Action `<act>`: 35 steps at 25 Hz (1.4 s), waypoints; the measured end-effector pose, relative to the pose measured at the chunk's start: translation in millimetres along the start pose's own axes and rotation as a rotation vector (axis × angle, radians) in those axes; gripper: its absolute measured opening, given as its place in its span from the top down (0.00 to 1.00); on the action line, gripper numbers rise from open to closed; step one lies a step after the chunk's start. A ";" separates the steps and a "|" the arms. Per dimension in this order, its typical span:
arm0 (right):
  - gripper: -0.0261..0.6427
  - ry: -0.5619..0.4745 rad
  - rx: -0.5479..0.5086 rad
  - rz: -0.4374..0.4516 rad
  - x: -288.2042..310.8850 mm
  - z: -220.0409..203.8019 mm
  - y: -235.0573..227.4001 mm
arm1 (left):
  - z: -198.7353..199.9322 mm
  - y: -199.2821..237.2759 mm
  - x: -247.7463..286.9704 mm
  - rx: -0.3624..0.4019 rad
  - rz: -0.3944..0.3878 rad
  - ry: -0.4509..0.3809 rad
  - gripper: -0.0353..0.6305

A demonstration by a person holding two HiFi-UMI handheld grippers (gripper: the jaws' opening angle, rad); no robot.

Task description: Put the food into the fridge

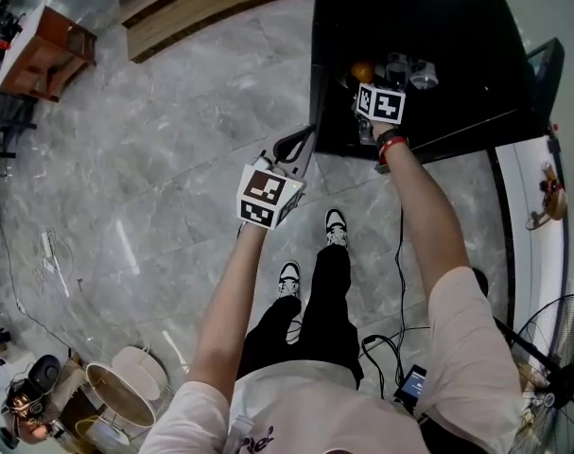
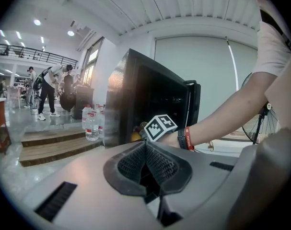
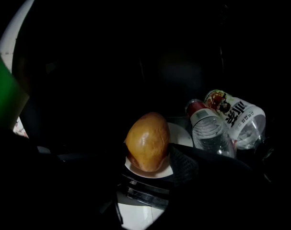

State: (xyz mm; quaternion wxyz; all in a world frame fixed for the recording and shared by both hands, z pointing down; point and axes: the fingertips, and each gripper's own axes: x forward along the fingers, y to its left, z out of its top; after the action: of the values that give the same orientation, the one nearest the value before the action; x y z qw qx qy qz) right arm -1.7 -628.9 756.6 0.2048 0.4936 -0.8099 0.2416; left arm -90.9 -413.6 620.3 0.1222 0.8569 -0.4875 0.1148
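A golden bread roll (image 3: 147, 140) lies on a small white plate (image 3: 182, 134) over a wire shelf inside the dark black fridge (image 1: 428, 26). My right gripper (image 3: 146, 153) reaches into the fridge with its jaws wide on either side of the roll. Its right pad (image 3: 183, 164) lies against the roll's side, while the left jaw is lost in the dark. From the head view the roll (image 1: 362, 71) shows orange just beyond the right gripper (image 1: 370, 85). My left gripper (image 1: 296, 146) hangs over the floor outside the fridge, shut and holding nothing (image 2: 145, 145).
A clear water bottle (image 3: 211, 134) and a printed drink bottle (image 3: 238, 116) lie right of the plate. Wooden steps (image 1: 201, 3), a fan (image 1: 563, 348) and a floor cable (image 1: 400, 282) surround the person. Water bottles (image 2: 91, 123) and people (image 2: 47, 87) stand far off.
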 end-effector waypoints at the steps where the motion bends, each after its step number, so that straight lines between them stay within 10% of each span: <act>1: 0.52 0.005 0.000 -0.003 2.4 -1.5 -0.2 | -0.9 0.9 -1.0 -0.002 0.002 -0.002 0.92; 35: 0.45 -0.018 0.046 -0.031 -109.4 -15.4 -17.5 | 31.3 -28.5 -22.6 0.009 0.076 0.030 0.92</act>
State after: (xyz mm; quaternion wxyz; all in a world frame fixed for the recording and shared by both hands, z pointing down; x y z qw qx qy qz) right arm 62.4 -550.1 709.8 0.1899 0.5127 -0.7983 0.2526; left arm -75.1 -391.3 580.8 0.1212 0.8365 -0.5173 0.1342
